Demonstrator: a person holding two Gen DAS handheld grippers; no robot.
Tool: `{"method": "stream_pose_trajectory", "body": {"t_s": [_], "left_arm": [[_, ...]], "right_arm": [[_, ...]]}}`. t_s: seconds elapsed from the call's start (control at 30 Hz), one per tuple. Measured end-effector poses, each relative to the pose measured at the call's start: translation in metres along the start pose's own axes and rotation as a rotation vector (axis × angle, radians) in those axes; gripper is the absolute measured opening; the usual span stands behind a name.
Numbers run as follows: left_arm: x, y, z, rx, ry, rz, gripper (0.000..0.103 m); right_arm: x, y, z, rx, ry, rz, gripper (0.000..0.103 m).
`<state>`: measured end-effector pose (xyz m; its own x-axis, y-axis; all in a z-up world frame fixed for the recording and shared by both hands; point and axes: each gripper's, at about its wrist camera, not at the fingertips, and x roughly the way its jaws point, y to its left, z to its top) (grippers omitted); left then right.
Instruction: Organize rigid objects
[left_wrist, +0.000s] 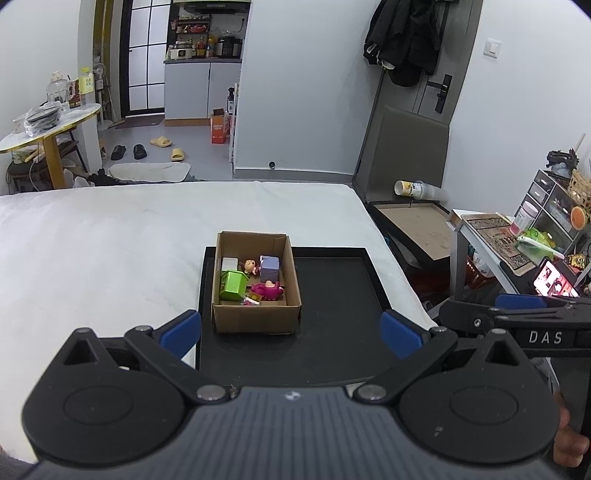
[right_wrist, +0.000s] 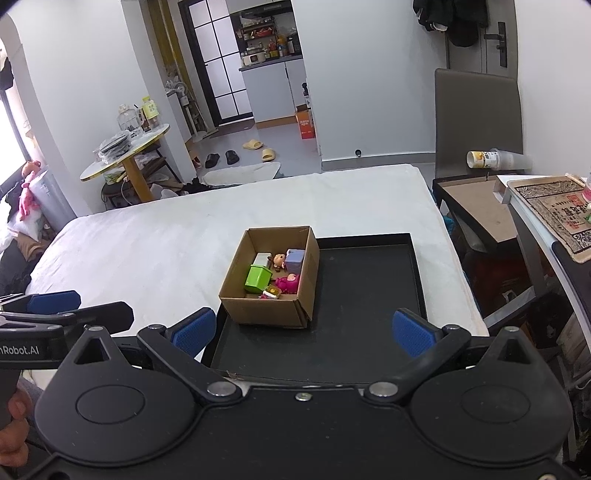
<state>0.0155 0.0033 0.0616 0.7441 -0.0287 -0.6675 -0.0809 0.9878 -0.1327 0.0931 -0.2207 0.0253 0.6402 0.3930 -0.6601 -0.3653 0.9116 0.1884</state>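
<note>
Toys — a green plastic bin (left_wrist: 232, 284), a lilac cube (left_wrist: 269, 266) and a magenta figure (left_wrist: 268, 290) — sit inside the open brown cardboard box (left_wrist: 255, 319) on the black tray (left_wrist: 340, 295) on the white bed. Left tool (left_wrist: 291, 328) and right tool (right_wrist: 303, 330) hover with fingers spread, holding nothing. Reaching in carelessly could likely shove the light box across the tray.

A white bed (left_wrist: 147, 236) is seen in a room with pale walls (left_wrist: 303, 85), a grey floor (left_wrist: 192, 144), a round table (right_wrist: 125, 155) and a dark door (left_wrist: 439, 85).
</note>
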Motion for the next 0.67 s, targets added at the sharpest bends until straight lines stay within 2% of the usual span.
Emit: {"method": "stream_pose_trajectory", "body": {"t_s": [0.67], "left_arm": [[0.0001,-0.0058,-0.0028,0.026,0.009,-0.022,0.103]], "right_arm": [[0.0032,0.0001,-0.0019,0.005,0.005,-0.001,0.103]]}}
